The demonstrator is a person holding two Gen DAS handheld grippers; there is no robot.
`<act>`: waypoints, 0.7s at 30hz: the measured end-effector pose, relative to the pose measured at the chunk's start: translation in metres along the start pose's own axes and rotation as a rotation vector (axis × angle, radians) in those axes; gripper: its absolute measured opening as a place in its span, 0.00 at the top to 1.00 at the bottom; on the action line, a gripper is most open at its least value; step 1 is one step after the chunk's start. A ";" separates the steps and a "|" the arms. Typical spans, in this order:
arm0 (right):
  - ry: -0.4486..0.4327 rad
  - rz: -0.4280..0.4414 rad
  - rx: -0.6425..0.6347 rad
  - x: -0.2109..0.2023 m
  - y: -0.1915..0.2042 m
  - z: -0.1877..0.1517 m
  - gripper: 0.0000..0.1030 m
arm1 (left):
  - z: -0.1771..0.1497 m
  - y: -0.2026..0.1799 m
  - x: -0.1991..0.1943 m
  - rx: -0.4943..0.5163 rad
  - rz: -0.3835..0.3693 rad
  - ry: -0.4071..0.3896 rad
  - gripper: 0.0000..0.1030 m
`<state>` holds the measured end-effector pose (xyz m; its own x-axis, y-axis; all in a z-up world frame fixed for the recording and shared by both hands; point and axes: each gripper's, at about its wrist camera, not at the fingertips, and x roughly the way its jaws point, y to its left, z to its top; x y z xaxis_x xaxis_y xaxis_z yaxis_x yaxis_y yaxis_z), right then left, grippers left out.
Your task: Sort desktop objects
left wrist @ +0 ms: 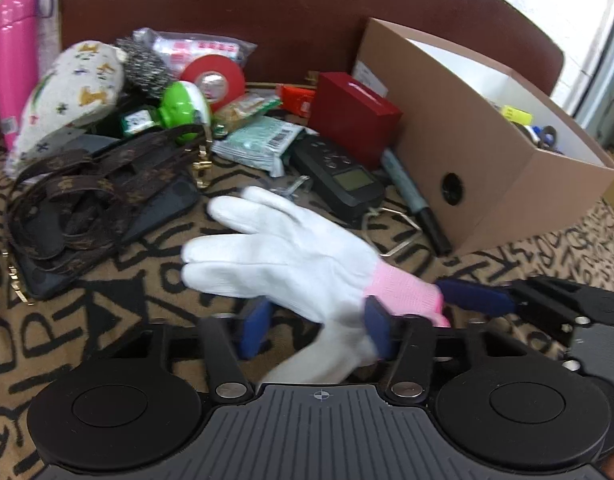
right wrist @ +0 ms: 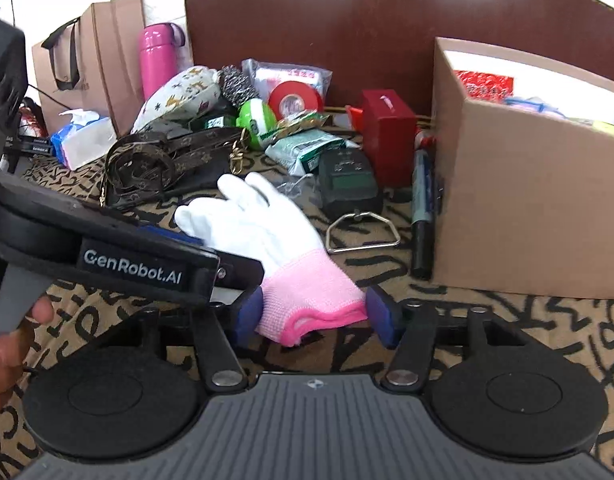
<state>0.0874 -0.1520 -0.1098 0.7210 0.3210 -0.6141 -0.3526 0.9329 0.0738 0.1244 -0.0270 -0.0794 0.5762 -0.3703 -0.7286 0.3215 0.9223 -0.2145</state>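
Note:
A white glove with a pink cuff (left wrist: 299,256) lies on the patterned cloth; it also shows in the right wrist view (right wrist: 267,232). My left gripper (left wrist: 315,332) is open, its blue pads on either side of the glove's palm. My right gripper (right wrist: 313,316) is open, its pads on either side of the pink cuff (right wrist: 311,296); in the left wrist view it reaches in from the right (left wrist: 479,298). The open cardboard box (left wrist: 487,152) stands to the right and holds several small items.
A pile lies behind the glove: brown strap bag (left wrist: 91,196), black meter (left wrist: 339,176), red box (left wrist: 355,116), red tape roll (left wrist: 215,80), green ball (left wrist: 183,104), marker pen (left wrist: 415,200), metal ring (right wrist: 363,232). A pink bottle (right wrist: 159,56) and paper bag (right wrist: 95,52) stand at back left.

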 end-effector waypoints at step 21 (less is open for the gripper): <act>-0.250 0.004 -0.002 -0.108 -0.009 0.029 0.90 | 0.030 -0.081 -0.078 0.099 -0.137 -0.187 0.81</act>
<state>0.0299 -0.1907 -0.0215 0.8449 0.3550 -0.4001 -0.3562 0.9314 0.0741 0.0761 -0.0757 0.0145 0.6480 -0.5139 -0.5622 0.4731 0.8500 -0.2317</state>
